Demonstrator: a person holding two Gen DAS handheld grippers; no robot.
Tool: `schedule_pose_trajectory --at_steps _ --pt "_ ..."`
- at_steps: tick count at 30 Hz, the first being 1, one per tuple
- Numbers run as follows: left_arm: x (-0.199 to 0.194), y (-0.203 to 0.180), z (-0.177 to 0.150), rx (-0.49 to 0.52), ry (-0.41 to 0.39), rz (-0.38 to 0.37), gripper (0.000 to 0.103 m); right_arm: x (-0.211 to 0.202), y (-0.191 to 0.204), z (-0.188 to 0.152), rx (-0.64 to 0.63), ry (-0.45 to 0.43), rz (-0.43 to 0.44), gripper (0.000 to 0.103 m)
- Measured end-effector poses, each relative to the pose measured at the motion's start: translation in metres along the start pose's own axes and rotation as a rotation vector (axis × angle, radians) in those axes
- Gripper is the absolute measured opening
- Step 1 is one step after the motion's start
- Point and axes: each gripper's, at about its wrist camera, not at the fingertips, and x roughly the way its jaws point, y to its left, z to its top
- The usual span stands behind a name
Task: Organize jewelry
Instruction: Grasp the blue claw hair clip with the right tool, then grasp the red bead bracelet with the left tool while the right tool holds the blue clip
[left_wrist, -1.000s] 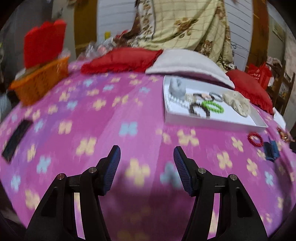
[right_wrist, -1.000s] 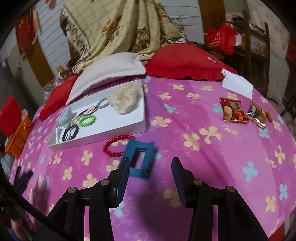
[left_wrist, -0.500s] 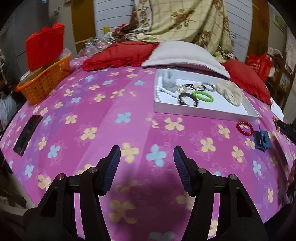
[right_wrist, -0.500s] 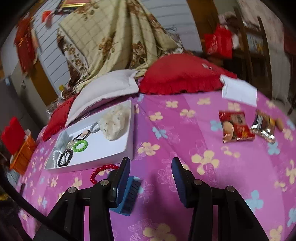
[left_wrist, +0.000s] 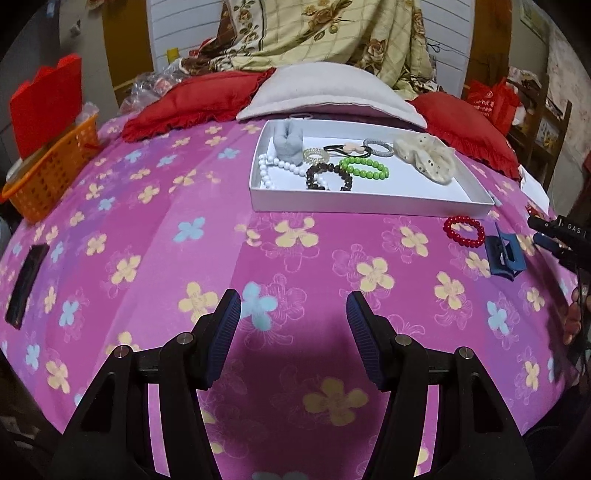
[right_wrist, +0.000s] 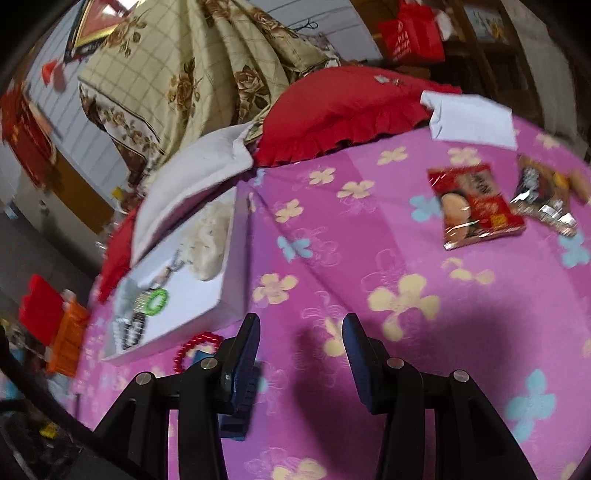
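A white tray on the pink flowered cloth holds a white pearl string, a dark bead bracelet, a green bead bracelet, hair ties, a grey pouch and a cream scrunchie. A red bead bracelet and a blue hair claw lie on the cloth right of the tray. My left gripper is open and empty, well short of the tray. My right gripper is open and empty; the blue claw sits behind its left finger, with the red bracelet and tray to its left.
An orange basket stands at the far left, a black phone lies near the left edge. Red and white pillows line the back. Two snack packets and a white paper lie at the right.
My left gripper has drawn back and steadied, facing the tray. My right gripper has swung right and forward, so the blue claw has slid from between its fingers to behind its left finger.
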Motion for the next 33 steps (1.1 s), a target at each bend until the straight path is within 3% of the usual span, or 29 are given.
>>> schedule_pose_trajectory --at_steps 7,12,17,21,25,27,29,33 --pt "0.0 0.0 -0.003 0.015 -0.011 0.003 0.06 0.021 0.004 -0.004 0.056 0.078 0.14 0.044" --pt "0.001 -0.004 -0.003 0.034 -0.012 -0.005 0.06 0.04 0.031 -0.018 -0.01 0.175 0.208 0.045" --pt "-0.002 -0.001 0.005 0.021 -0.021 -0.013 0.06 0.044 0.066 -0.035 -0.219 0.206 0.103 0.045" --pt "0.001 -0.013 0.02 0.04 -0.011 -0.057 0.06 0.04 0.07 -0.04 -0.274 0.209 0.058 0.045" --pt "0.016 -0.051 0.039 0.087 0.042 -0.184 0.06 0.038 0.059 -0.037 -0.235 0.216 0.059 0.045" --pt "0.029 -0.078 0.048 0.123 0.066 -0.243 0.06 0.033 0.057 -0.037 -0.261 0.203 0.012 0.045" --pt "0.041 -0.103 0.052 0.174 0.077 -0.255 0.06 0.03 0.059 -0.037 -0.299 0.186 -0.038 0.045" --pt "0.072 -0.144 0.06 0.247 0.119 -0.257 0.06 0.024 0.056 -0.036 -0.314 0.172 -0.059 0.046"
